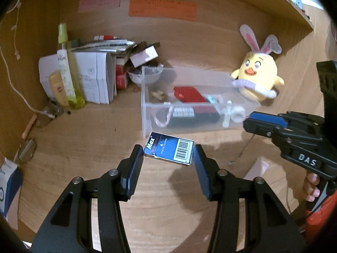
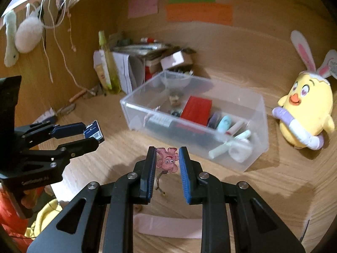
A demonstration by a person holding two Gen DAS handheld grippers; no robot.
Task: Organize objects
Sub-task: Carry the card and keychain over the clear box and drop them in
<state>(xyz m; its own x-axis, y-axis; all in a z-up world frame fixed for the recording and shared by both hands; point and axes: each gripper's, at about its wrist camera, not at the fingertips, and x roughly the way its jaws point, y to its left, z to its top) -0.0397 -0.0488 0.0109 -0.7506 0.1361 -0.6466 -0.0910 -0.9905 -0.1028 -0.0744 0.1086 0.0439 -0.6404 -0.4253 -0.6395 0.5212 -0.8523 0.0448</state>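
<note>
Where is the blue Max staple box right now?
The blue Max staple box is clamped between the left gripper fingers, lifted above the wooden desk, just in front of the clear plastic bin. In the right wrist view it shows at far left.

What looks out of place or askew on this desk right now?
The stack of boxes and papers behind the clear bin is untidy, with one small box lying tilted on top. A pink paper strip lies loose on the desk.

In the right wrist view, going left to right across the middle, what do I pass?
Left gripper holding the blue box → pink charm in the right gripper → clear bin → yellow chick plush.
</note>
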